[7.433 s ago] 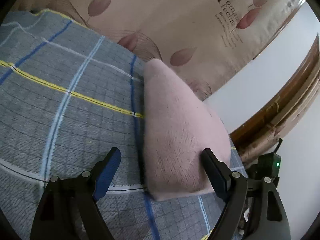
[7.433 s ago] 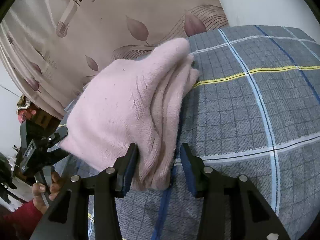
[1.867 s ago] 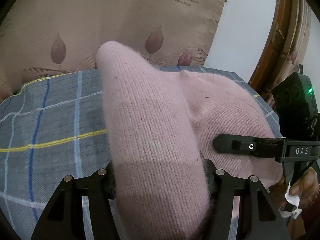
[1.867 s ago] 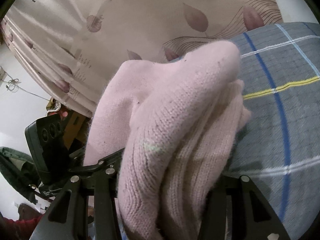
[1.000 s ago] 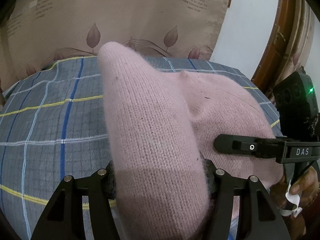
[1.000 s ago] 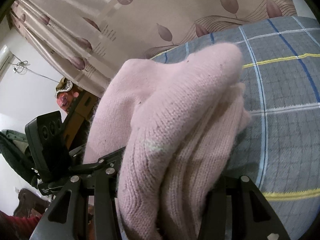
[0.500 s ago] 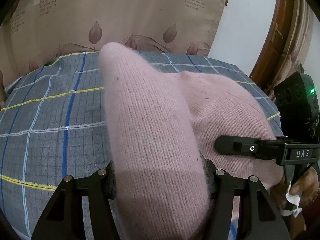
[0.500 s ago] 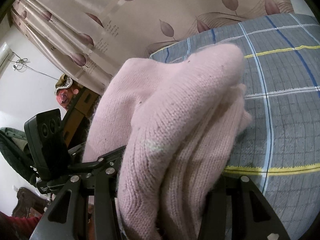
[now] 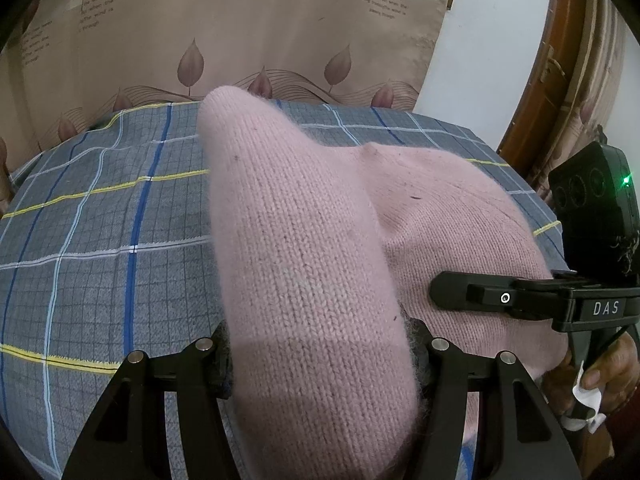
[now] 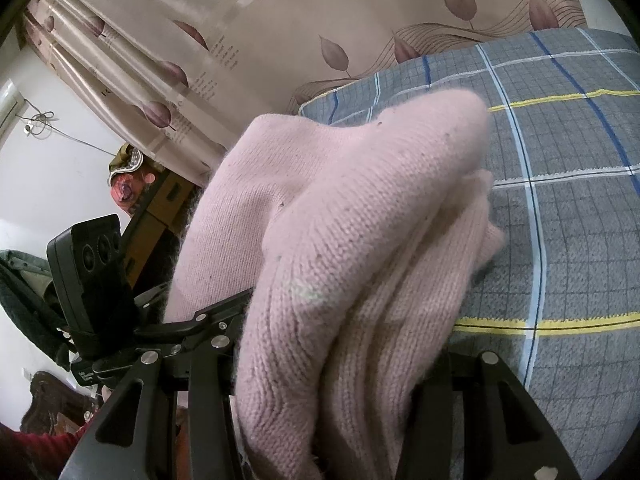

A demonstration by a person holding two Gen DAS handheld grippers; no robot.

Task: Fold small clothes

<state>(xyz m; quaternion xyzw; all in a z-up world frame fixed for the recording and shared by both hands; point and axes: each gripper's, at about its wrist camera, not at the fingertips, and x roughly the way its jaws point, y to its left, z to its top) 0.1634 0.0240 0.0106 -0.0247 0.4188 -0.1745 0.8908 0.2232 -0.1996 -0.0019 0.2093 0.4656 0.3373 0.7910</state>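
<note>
Pink knit garment (image 9: 304, 264) bunched in thick folds, clamped by both left gripper (image 9: 320, 356) and right gripper (image 10: 340, 360)

Below me spreads a grey plaid cover (image 9: 92, 248), crossed by blue, white and yellow lines, filling the left half of my left wrist view and running behind to the upper right, where its far edge meets a leaf-printed curtain (image 9: 240, 40). In my right wrist view the same cover (image 10: 568, 216) fills the right side of the frame, its far edge curving across the upper middle. I cannot tell whether it dresses a bed or a table. The pink knit garment (image 9: 320, 264) bunches up over the cover; whether any part of it touches the cloth I cannot tell.
</note>
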